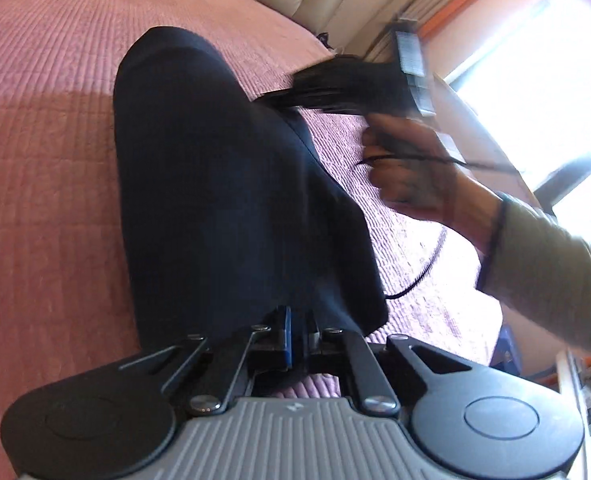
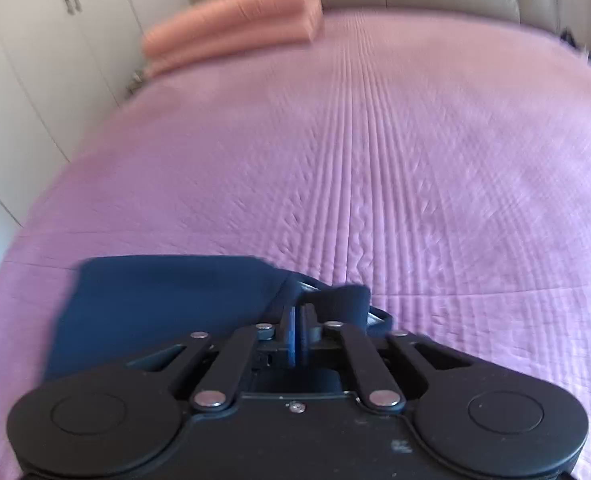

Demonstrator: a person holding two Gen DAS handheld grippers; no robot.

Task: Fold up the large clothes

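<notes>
The dark navy garment [image 1: 223,184] lies on the bed, on the pink bedspread [image 1: 43,160], and it is the landmark here. In the left wrist view the left tool [image 1: 297,334] is at the near end of the garment, and its blue pads are together on the cloth edge, so it is clamped on the garment. At the far end of the garment, the right tool [image 1: 291,94] is blurred; the person's hand [image 1: 407,168] carries it, and a thin black cable hangs from it beside the garment. In the right wrist view the right tool [image 2: 301,330] is also closed, with a fold of navy cloth between the pads; the rest of the garment [image 2: 163,304] spreads to the left of it on the bedspread [image 2: 415,160]. Beyond the garment, near the headboard, a folded salmon blanket [image 2: 235,24] rests.

It seems that the two ends are pinched for making a fold. Several things could go wrong from here. Each pinch takes only a small edge, so the cloth may slip out if the hands pull apart too strongly. If only one layer is caught, the lower layer would stay behind and the fold becomes uneven. The hanging cable could also drag across the garment and wrinkle it.
</notes>
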